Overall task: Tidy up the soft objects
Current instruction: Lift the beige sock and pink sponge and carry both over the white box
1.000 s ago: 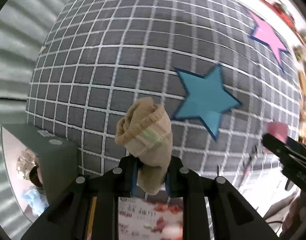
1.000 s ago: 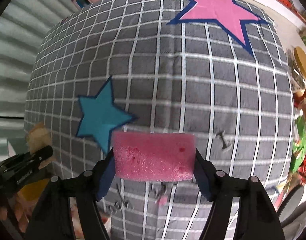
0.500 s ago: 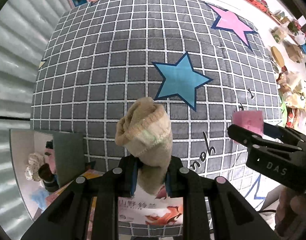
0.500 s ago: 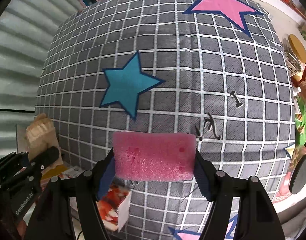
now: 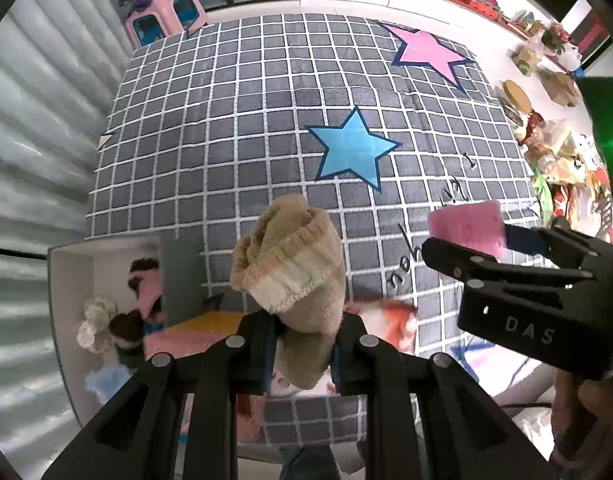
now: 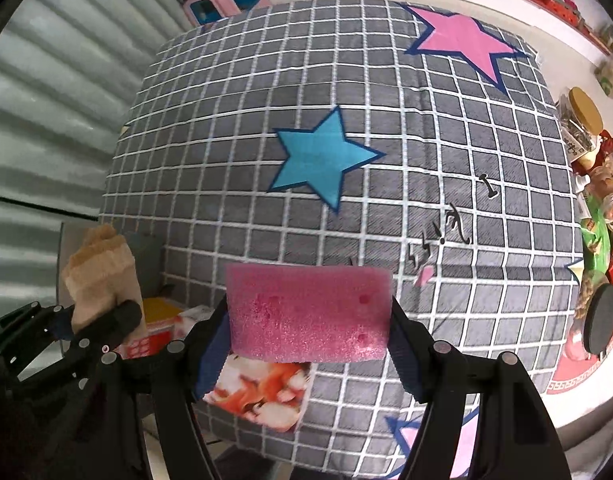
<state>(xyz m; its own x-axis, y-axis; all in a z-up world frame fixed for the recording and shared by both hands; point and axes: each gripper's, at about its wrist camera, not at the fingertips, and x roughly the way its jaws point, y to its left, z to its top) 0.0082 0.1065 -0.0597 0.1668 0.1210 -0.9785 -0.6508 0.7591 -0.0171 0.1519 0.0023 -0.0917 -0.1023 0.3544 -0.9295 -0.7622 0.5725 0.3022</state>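
My left gripper is shut on a rolled beige sock, held high above the grey checked mat. In the right wrist view that left gripper and the sock show at the left edge. My right gripper is shut on a pink sponge, gripped by its two short ends. The left wrist view has the right gripper with the sponge at the right. A white box holding several soft items sits at the lower left, beside the mat.
Blue star and pink star patches mark the mat. A printed package lies at the mat's near edge. A pink stool stands beyond the mat. Cluttered jars and bags line the right side. A corrugated wall runs along the left.
Both grippers have risen and drawn back toward the mat's near edge, so more of the mat shows. The white box and printed package have come further into view. Both grips are unchanged.
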